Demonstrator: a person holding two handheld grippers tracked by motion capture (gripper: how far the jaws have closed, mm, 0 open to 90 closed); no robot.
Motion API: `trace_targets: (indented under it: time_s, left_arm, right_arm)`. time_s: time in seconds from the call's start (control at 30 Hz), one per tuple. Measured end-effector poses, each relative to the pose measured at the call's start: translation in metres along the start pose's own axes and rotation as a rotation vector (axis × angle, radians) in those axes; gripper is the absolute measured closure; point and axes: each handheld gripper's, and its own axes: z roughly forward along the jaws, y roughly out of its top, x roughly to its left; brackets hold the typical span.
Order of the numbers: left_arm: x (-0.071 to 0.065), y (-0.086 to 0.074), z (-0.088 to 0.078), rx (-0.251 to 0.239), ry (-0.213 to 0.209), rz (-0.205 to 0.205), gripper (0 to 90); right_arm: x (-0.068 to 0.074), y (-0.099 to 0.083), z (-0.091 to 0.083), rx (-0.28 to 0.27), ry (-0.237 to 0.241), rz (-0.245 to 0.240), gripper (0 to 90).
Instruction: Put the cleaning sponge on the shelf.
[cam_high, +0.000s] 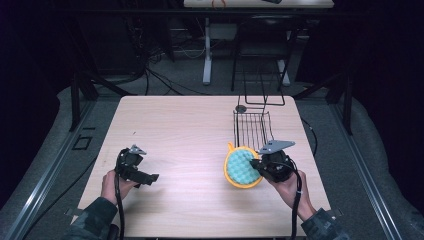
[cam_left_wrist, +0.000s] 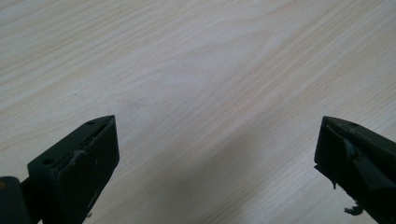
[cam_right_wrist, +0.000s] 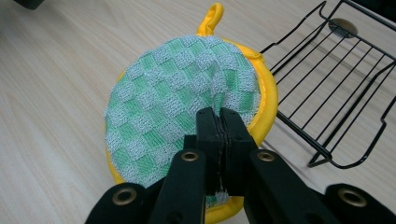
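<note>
A round green-checked scrubbing pad (cam_high: 242, 167) (cam_right_wrist: 182, 98) with a yellow rim and hanging loop lies at the right of the table. My right gripper (cam_high: 259, 168) (cam_right_wrist: 219, 122) is shut on its near edge, pinching a fold of the green cloth and lifting that side a little. Just behind the pad stands a black wire rack (cam_high: 252, 127) (cam_right_wrist: 336, 88). At the left front of the table my left gripper (cam_high: 149, 177) (cam_left_wrist: 217, 154) is open, jaws wide apart over bare wood, nothing between them.
The light wooden table (cam_high: 185, 130) ends close behind the rack. A small round dark disc (cam_high: 241, 108) sits at the rack's far corner. Beyond the table are dark floor, cables and the legs of another desk (cam_high: 207, 60).
</note>
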Motion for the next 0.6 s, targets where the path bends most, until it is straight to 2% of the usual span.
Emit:
trace_targets:
  time_s: [0.6]
  left_arm:
    - [0.000,0.000,0.000,0.004,-0.001,0.000,0.0]
  right_arm:
    - [-0.020,0.003,-0.010,-0.045,-0.065,0.027,88.5]
